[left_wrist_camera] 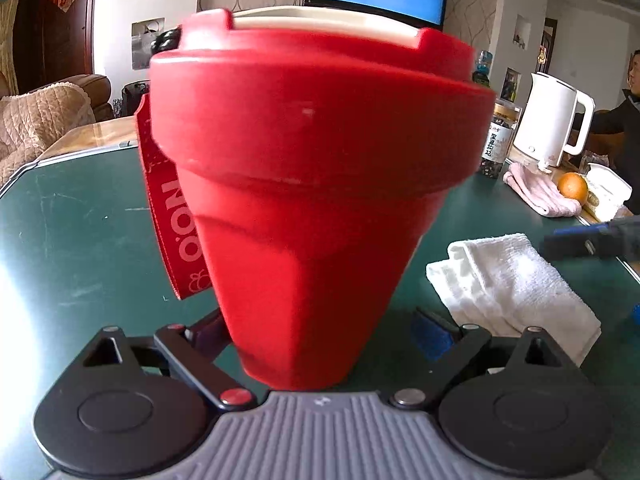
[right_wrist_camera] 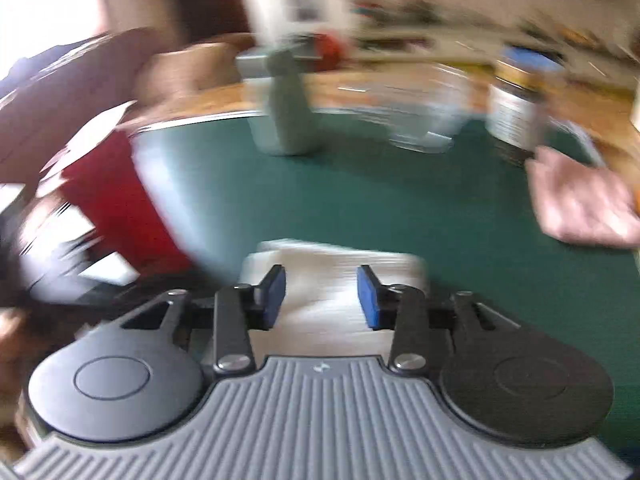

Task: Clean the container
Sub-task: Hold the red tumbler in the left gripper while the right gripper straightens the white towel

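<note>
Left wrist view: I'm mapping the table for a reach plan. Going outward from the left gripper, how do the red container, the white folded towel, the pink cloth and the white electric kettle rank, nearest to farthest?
1. Red tapered plastic container: between the left gripper fingers.
2. White folded towel: right, on the green table.
3. Pink cloth: farther right.
4. White electric kettle: behind it, at the table's far edge.

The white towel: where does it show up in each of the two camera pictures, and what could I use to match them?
Left wrist view: the white towel lies on the green table, lower right, beside the red container.
Right wrist view: the towel sits at lower centre, blurred, behind the right gripper, whose fingers stand apart.
Shared landmark: the pink cloth, on the right in both.
</note>
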### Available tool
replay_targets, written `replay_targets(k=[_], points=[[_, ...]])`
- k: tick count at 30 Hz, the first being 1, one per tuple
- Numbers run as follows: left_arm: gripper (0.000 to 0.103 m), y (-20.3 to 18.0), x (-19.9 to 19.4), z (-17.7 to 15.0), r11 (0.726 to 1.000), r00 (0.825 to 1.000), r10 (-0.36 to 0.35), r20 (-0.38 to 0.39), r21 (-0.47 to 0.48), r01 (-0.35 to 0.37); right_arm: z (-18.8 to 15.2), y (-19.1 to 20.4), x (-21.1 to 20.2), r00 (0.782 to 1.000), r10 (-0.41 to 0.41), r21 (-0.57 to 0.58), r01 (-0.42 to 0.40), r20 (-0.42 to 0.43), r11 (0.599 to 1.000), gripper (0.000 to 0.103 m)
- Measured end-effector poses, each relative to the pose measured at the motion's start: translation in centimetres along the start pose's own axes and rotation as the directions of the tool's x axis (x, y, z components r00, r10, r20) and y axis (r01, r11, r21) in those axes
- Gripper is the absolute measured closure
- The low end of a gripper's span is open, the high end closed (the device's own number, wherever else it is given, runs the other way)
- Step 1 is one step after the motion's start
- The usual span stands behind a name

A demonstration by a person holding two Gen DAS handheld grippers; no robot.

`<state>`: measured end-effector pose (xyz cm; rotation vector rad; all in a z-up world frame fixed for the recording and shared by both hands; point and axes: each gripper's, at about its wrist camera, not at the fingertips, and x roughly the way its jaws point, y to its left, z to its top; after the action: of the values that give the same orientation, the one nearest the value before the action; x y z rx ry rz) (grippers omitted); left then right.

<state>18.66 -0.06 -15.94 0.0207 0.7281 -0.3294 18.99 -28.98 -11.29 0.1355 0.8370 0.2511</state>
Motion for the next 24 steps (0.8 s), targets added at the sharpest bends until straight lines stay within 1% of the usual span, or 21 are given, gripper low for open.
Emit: replay_targets(k=[1,2,4,6,7,8,9,10,11,13,15,18,21,22,23,24], points=[[0.006,0.0,0.0,0.0,1.0,1.0,-0.002,0.001,-0.002,0.002,0.2,-1.4,0.4,1.0,-0.005,0.045,0.006,-0.018,0.999,0.057],[0.006,0.1,-0.1,0.0,1.0,1.0,-0.004,0.002,-0.003,0.004,0.2,-2.8,0.9,0.999,0.01,0.101,-0.005,-0.041,0.995,0.057],[0.006,0.2,-0.2,-0.1,1.0,1.0,-0.009,0.004,-0.008,0.009,-0.1,-5.1,1.5,0.994,0.084,0.21,-0.068,-0.066,0.975,0.057],[0.006,0.1,-0.3,-0.2,1.0,1.0,-0.014,0.006,-0.014,0.014,-0.6,-5.5,1.6,0.992,0.114,0.231,-0.097,-0.058,0.968,0.057],[0.006,-0.1,-0.3,-0.1,1.0,1.0,-0.013,0.007,-0.015,0.013,-0.8,-5.3,1.7,0.991,0.119,0.224,-0.105,-0.054,0.969,0.06],[0.006,-0.3,-0.2,0.0,1.0,1.0,-0.011,0.007,-0.015,0.011,-1.0,-4.7,1.8,0.991,0.122,0.202,-0.109,-0.052,0.973,0.074],[0.006,-0.6,-0.2,0.0,1.0,1.0,-0.006,0.006,-0.013,0.006,-1.3,-4.0,2.0,0.992,0.118,0.174,-0.107,-0.053,0.979,0.081],[0.006,-1.0,-0.2,-0.3,1.0,1.0,0.0,0.006,-0.008,0.0,-1.5,-3.1,2.2,0.994,0.101,0.142,-0.092,-0.051,0.986,0.087],[0.006,-1.2,-0.4,-0.5,1.0,1.0,0.007,0.006,-0.005,-0.007,-1.6,-2.1,2.3,0.996,0.078,0.121,-0.073,-0.042,0.99,0.089],[0.005,-1.4,-0.5,-0.6,1.0,1.0,0.024,-0.001,-0.002,-0.024,-1.8,-0.5,2.4,0.999,0.038,0.11,-0.035,-0.024,0.993,0.091],[0.003,-1.4,-0.3,-0.6,0.999,0.999,0.045,-0.011,-0.009,-0.045,-1.9,1.0,2.7,1.0,-0.023,0.135,0.023,-0.002,0.991,0.091],[0.002,-1.3,-0.9,-0.9,0.997,0.997,0.074,-0.021,-0.03,-0.075,-2.4,2.4,2.4,0.994,-0.103,0.168,0.097,0.026,0.981,0.09],[0.002,-1.1,-1.7,-1.4,0.995,0.996,0.085,-0.037,-0.053,-0.087,-2.9,3.8,1.9,0.982,-0.184,0.201,0.17,0.053,0.965,0.085],[0.002,-1.0,-2.1,-1.6,0.994,0.996,0.083,-0.042,-0.061,-0.086,-3.0,4.2,1.5,0.976,-0.207,0.197,0.19,0.068,0.962,0.08],[0.002,-0.8,-2.5,-1.7,0.994,0.996,0.081,-0.045,-0.067,-0.084,-3.2,4.6,0.8,0.97,-0.225,0.177,0.207,0.091,0.962,0.077],[0.002,-0.8,-3.1,-1.8,0.994,0.996,0.08,-0.041,-0.068,-0.083,-3.3,4.9,0.1,0.967,-0.228,0.154,0.21,0.112,0.966,0.077]])
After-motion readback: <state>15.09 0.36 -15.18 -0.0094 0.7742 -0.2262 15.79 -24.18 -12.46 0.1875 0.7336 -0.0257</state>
